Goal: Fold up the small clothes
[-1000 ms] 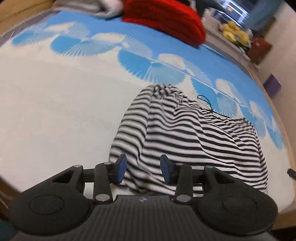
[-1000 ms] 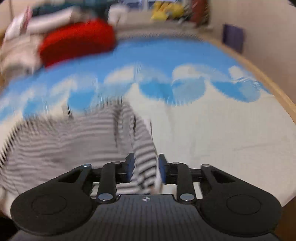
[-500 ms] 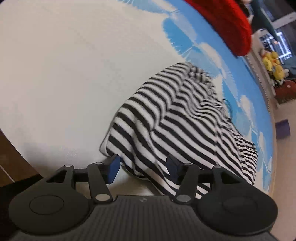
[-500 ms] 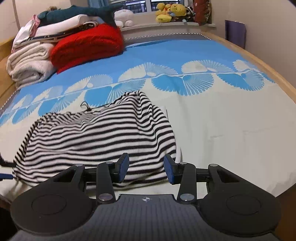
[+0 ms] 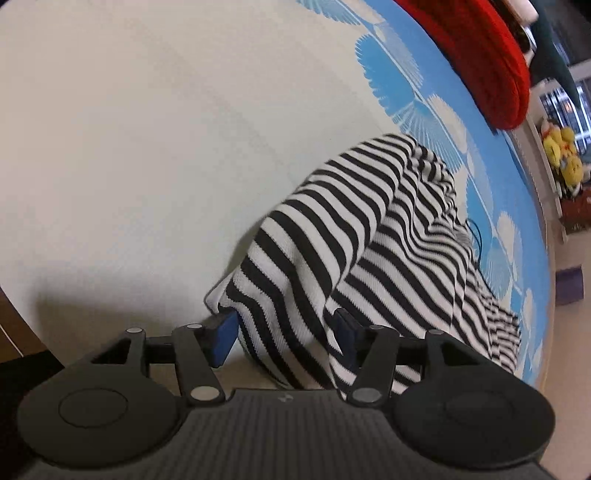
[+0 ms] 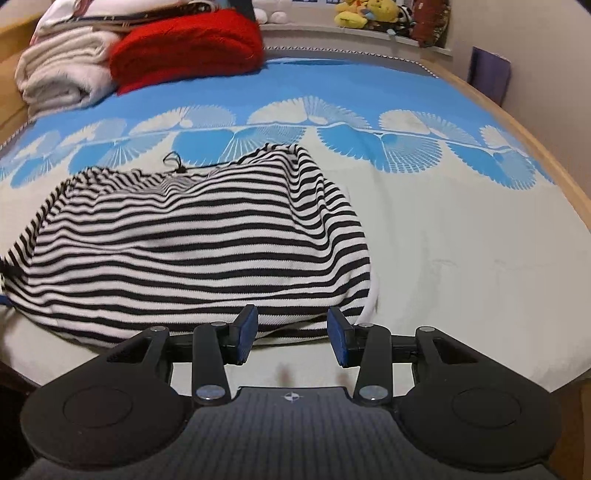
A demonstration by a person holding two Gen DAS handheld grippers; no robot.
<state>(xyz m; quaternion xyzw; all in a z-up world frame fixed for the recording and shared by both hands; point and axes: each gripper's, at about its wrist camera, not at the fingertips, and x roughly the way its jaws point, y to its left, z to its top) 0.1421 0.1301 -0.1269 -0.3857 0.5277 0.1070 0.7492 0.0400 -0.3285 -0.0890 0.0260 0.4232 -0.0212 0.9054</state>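
Note:
A black-and-white striped knit garment lies bunched on the bed, near its front edge. In the left wrist view the garment has a raised fold at its near-left corner. My left gripper is open, its blue pads on either side of that corner fold. My right gripper is open and empty, just in front of the garment's near right edge, not touching it.
The bed cover is cream with blue fan patterns. A red knit blanket and white folded towels are stacked at the far end. Plush toys sit on a ledge. The wooden bed edge runs along the right.
My right gripper let go of the garment, opened and backed off. My left gripper swung left, opened wider and moved in around the garment's corner fold.

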